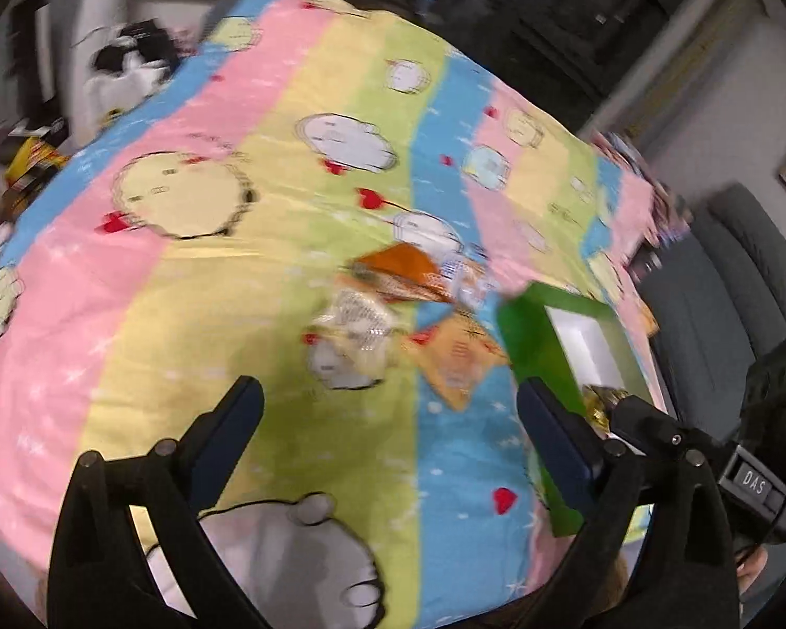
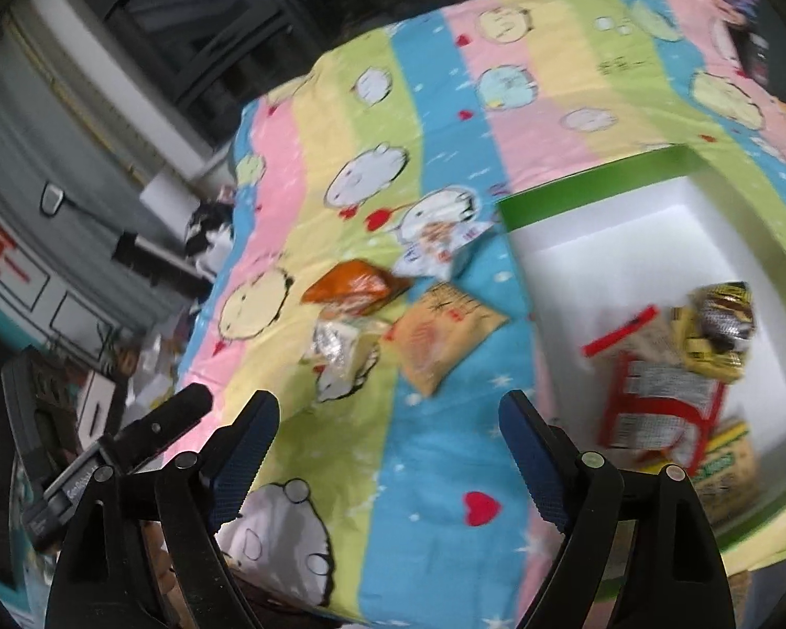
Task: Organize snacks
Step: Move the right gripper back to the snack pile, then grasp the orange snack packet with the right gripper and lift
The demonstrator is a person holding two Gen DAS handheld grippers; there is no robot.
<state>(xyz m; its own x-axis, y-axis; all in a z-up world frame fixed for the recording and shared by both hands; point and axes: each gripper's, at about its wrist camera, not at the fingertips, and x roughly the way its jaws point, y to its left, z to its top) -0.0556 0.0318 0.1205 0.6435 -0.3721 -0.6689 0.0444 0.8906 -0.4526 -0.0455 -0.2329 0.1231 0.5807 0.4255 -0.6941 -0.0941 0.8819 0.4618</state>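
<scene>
Both of your grippers are released and carry nothing: the left gripper (image 1: 390, 398) and the right gripper (image 2: 388, 414) each hang with jaws spread wide above the striped cartoon bedspread (image 2: 435, 472), and only cloth shows between the fingers. That suits a reach, since the loose snacks lie just beyond the fingertips in a small cluster. There you have an orange packet (image 2: 353, 285) at the far left, a pale blue-and-white packet (image 2: 440, 246) behind it, a clear crinkly packet (image 2: 340, 343) nearest you, and a tan packet (image 2: 440, 335) on the right.

The green box (image 2: 597, 183) with its white lining sits to the right of the cluster, presumably as the collecting place. It already holds a red-and-white packet (image 2: 655, 403), a yellow-and-black packet (image 2: 720, 325), and a yellow-green carton (image 2: 728, 466) in its near corner.

Motion blur smears every label, so you cannot read any print. In the left wrist view the right-hand finger covers most of the box's contents.
</scene>
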